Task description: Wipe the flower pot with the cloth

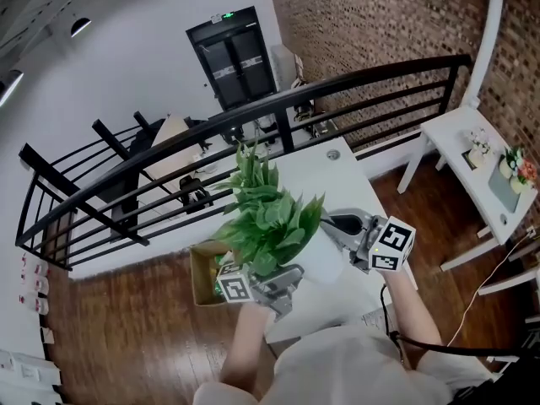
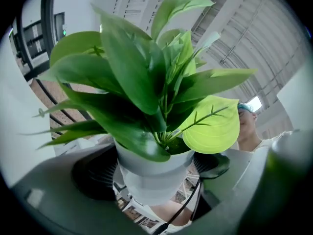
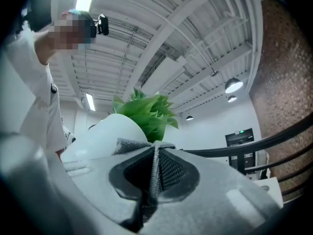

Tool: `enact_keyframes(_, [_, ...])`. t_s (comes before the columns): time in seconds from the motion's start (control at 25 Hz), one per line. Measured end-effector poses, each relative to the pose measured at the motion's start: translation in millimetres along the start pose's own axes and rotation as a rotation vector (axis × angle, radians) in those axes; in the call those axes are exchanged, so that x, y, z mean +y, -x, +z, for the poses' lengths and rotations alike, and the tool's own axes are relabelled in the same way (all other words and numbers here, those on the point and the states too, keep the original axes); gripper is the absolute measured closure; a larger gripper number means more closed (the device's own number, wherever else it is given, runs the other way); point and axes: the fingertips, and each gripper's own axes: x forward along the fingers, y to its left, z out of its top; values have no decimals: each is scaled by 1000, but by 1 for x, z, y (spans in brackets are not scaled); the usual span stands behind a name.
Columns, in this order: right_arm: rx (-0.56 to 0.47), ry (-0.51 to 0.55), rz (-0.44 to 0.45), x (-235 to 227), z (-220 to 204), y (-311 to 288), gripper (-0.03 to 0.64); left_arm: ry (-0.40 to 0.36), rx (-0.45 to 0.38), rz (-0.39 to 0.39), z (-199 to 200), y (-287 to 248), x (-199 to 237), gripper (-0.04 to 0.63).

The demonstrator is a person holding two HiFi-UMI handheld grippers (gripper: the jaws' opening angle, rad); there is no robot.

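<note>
The flower pot [image 2: 151, 180] is held above the desk [image 1: 337, 171], clamped in the L tool [image 1: 285, 278]. The R tool [image 3: 154, 150] is clenched on the cloth [image 3: 131, 144], apparently touching the pot's side.

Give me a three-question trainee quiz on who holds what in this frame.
1. True or false: the left gripper is empty.
2. What is pinched in the right gripper? A sponge; B cloth; C brush.
3. Fill in: the pot holding the plant is ___ in colour.

Key: 1 false, it is shut on the pot. 2 B. 3 white.
</note>
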Motion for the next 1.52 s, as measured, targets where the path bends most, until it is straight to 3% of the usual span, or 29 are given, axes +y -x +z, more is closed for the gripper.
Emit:
enact_keyframes(0.28, [26, -78, 66, 10, -17, -8, 618, 46, -58, -92, -2, -13, -18, 84])
enact_keyframes(0.4, [-106, -233, 121, 3, -9, 4, 618, 56, -100, -110, -1, -18, -19, 83])
enact_keyframes(0.48, [-197, -283, 108, -8, 4, 21, 618, 43, -103, -87, 1, -19, -15, 83])
enact_keyframes(0.56, [-258, -249, 79, -15, 24, 42, 618, 15, -92, -41, 2, -14, -8, 84])
enact_keyframes(0.68, [-287, -87, 69, -2, 68, 68, 618, -33, -95, 42, 6, -3, 10, 83])
enact_keyframes(0.84, [-189, 180, 116, 55, 98, 58, 618, -64, -128, 120, 17, 7, 26, 84])
enact_keyframes(0.96, [-83, 294, 171, 100, 88, 33, 618, -77, -125, 125, 20, 3, 25, 84])
enact_keyframes(1.04, [-35, 364, 151, 115, 80, 16, 618, -96, -100, 118, 19, -3, 18, 84])
enact_keyframes(1.12, [-22, 365, 102, 116, 76, 10, 618, -106, -78, 102, 16, -7, 10, 84])
enact_keyframes(1.28, [-54, 249, 41, 89, 78, 30, 618, -93, -21, 60, 9, -13, -5, 84])
enact_keyframes(1.52, [-9, 224, -34, 60, 68, 47, 618, -53, -4, -52, 8, -17, -34, 84])
